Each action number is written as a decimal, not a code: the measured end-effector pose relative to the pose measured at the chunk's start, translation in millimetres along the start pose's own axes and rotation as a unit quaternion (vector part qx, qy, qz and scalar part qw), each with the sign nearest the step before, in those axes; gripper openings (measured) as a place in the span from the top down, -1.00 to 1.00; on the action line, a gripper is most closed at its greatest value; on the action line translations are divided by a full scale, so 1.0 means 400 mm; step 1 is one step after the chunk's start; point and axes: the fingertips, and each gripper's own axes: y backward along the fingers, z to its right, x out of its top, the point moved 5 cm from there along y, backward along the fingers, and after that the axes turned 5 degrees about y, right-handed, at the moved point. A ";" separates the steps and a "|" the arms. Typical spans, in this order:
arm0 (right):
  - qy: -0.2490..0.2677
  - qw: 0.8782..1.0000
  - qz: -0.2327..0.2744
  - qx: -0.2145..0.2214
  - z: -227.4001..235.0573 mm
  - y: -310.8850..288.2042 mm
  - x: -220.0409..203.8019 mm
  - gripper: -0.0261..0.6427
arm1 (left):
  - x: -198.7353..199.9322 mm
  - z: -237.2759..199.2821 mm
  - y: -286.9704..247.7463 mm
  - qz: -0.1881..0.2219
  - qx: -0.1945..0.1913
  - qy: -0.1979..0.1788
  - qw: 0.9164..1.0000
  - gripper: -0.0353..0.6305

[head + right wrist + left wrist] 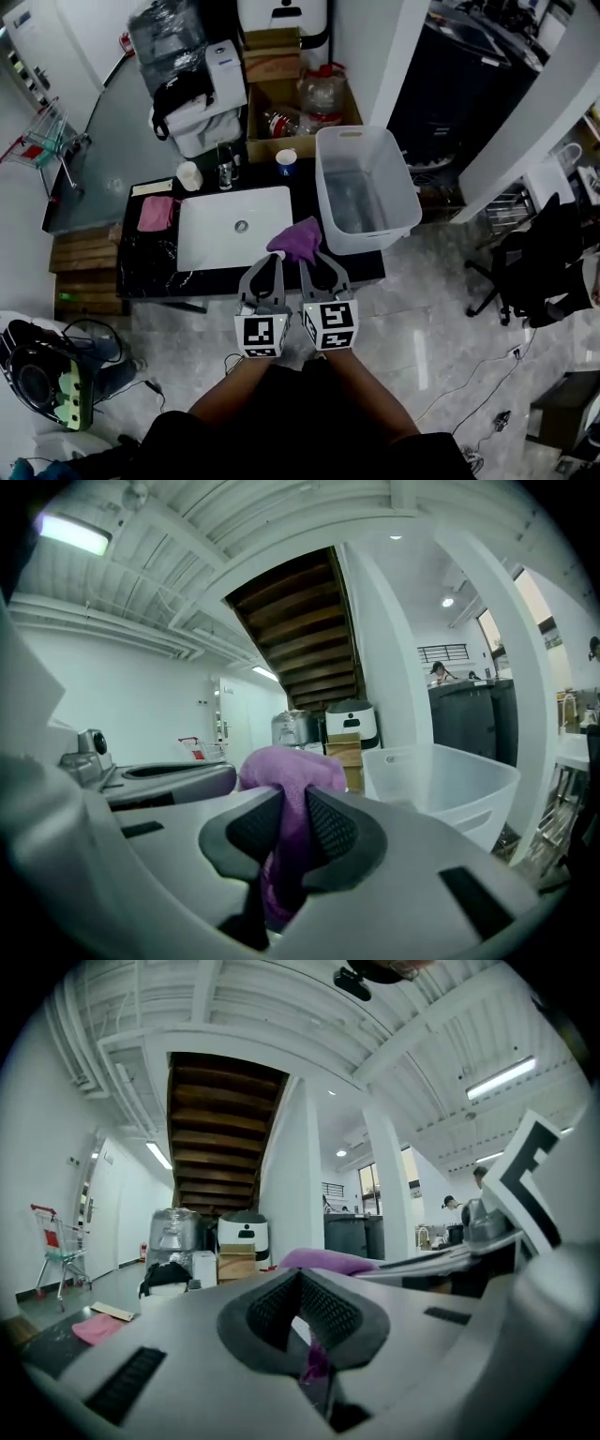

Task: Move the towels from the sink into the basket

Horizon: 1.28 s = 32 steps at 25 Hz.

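Purple cloth towel (296, 240) aloft between white rectangular sink (211, 234) and translucent white plastic basket (410, 192).
Left gripper (270, 262) nips a scrap in near-closed jaws; right gripper (314, 262) clamps a thick fold in narrow jaws. Two-handed hold probably keeps it bunched for the drop rightward.

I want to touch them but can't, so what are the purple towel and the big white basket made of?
The towel looks like soft cloth, maybe fluffy microfiber: it bunches up and folds, with a dull, fuzzy surface. The basket looks like hard, smooth plastic: its walls are milky and slightly see-through, with a molded rim.
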 end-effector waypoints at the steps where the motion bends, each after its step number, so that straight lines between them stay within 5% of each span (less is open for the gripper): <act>1: -0.001 1.000 0.006 0.001 0.022 0.018 0.006 0.70 | 0.005 0.037 -0.009 0.002 -0.006 -0.005 1.000 0.86; 6: -0.003 0.999 0.032 -0.010 0.134 0.090 0.033 0.70 | 0.012 0.189 -0.046 0.005 -0.036 -0.034 0.999 0.86; 13: -0.033 0.998 0.039 -0.041 0.258 0.093 0.046 0.70 | 0.032 0.226 -0.133 0.003 -0.042 -0.005 0.999 0.86; 20: -0.039 0.996 0.038 -0.064 0.374 0.013 0.116 0.70 | 0.072 0.240 -0.282 0.023 -0.070 -0.015 0.997 0.86; 32: -0.024 0.995 -0.021 -0.095 0.486 -0.244 0.168 0.69 | 0.086 0.127 -0.515 0.035 -0.105 0.022 0.994 0.86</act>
